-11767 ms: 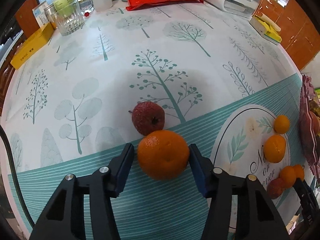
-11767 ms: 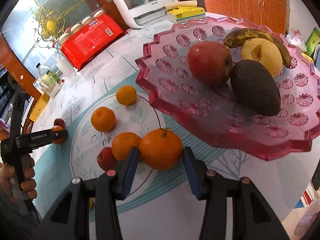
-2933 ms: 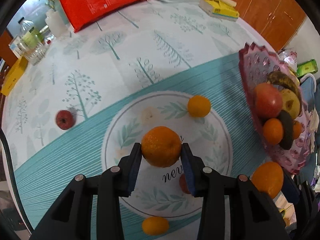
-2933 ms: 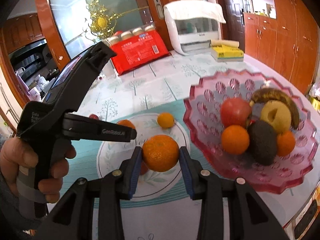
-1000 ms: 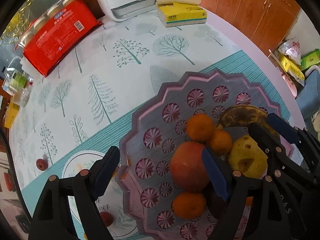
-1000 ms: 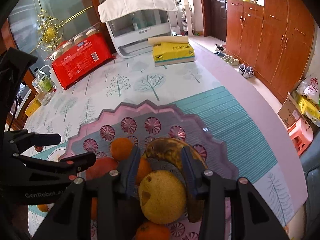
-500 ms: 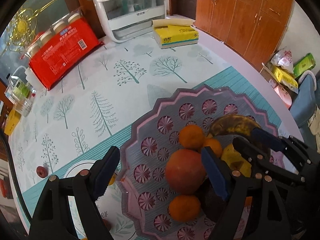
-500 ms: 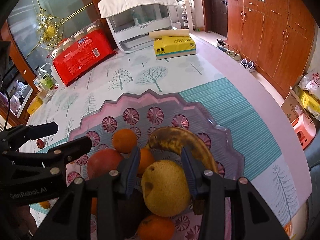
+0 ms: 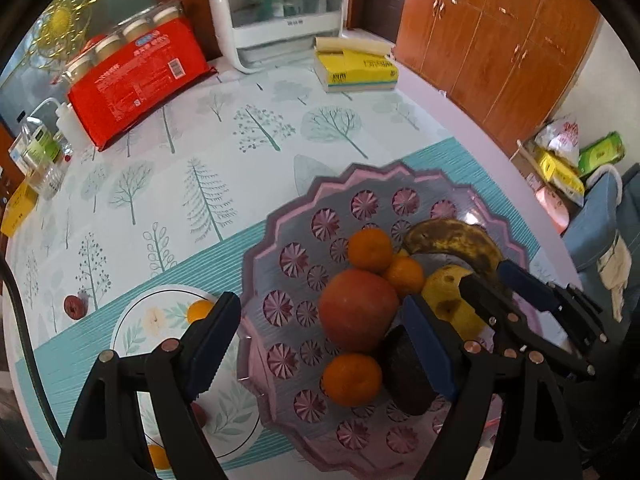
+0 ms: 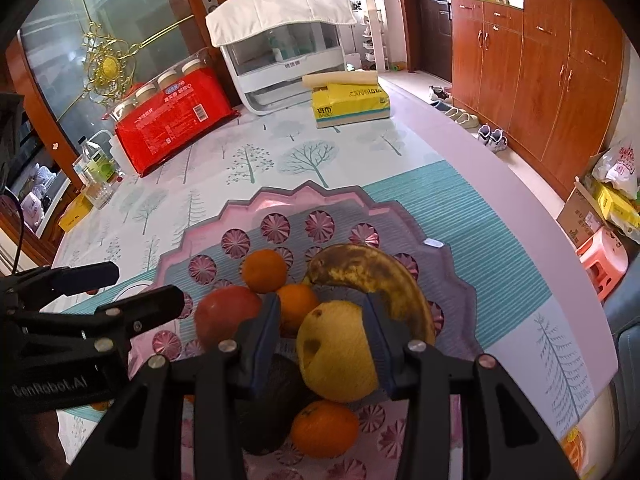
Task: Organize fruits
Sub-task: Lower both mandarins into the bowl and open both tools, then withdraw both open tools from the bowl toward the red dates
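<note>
Mostly done: oranges (image 9: 352,379) inside pink tray (image 9: 256,264), a few fruits left beside it; left claw (image 9: 320,354) released, right claw (image 10: 320,346) empty, half-spread.

My left black two-finger gripper with blue pads (image 9: 320,344) fills the lower part of its own view, tilted steeply down, jaws spread wide with nothing pressed between the pads. My right black two-finger gripper with blue pads (image 10: 322,340) sits at the bottom centre of its view, jaws partly apart and gripping nothing; in the left view it enters from the lower right.
</note>
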A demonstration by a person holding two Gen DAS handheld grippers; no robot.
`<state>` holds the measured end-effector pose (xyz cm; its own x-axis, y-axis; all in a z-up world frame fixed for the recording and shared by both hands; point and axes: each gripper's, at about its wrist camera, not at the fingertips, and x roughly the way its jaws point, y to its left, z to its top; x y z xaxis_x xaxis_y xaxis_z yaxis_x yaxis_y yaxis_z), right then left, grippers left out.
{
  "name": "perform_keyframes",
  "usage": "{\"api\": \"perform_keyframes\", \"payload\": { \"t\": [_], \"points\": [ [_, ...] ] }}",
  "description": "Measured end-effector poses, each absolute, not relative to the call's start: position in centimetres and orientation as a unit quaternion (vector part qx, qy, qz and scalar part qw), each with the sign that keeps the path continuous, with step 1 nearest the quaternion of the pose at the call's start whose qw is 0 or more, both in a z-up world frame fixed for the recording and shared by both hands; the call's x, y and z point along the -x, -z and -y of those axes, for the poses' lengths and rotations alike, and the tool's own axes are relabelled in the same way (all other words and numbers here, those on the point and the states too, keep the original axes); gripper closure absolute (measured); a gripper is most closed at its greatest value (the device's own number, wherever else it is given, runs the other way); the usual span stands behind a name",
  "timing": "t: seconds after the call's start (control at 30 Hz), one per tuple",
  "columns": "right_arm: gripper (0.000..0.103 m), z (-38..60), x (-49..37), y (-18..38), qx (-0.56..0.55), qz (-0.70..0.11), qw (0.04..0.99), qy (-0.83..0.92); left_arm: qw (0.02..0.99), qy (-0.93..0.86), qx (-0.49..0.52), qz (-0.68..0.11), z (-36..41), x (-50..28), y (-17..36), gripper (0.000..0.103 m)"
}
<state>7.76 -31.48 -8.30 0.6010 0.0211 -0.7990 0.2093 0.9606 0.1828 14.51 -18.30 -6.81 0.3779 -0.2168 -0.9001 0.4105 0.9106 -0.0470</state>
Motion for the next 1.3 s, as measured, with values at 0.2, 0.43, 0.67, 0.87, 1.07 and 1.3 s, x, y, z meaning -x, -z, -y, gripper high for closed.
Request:
{"api": "perform_keyframes", "payload": {
  "t": [0.2,0.43,0.67,0.87,1.07,1.3],
  "points": [
    [0.06,30.5,-6.9,6.8,-0.124,-0.431,0.892,0.059,0.827,0.191,-0.072,-0.524,16.2,-14.2,5.0,0.021],
    [0.06,29.1,-6.5,3.6,-0.106,-0.404,0.906,0.068,0.847,0.183,-0.108,-0.488,14.2,-13.9,1.4,0.021],
    [0.06,27.0,-6.5,0.4,-0.086,-0.383,0.917,0.076,0.865,0.163,-0.113,-0.461,9.8,-14.4,-2.7,0.02],
    [0.06,23.7,-7.4,-1.9,-0.07,-0.369,0.924,0.067,0.874,0.137,-0.114,-0.451,4.7,-15.3,-4.8,0.02],
    [0.06,19.2,-9.1,-2.5,-0.07,-0.378,0.923,0.036,0.881,0.109,-0.112,-0.446,-1.5,-17.4,-6.0,0.02],
    [0.06,14.6,-11.7,-0.9,-0.089,-0.406,0.909,0.019,0.878,0.084,-0.102,-0.46,-8.2,-20.4,-3.8,0.02]
  ]
}}
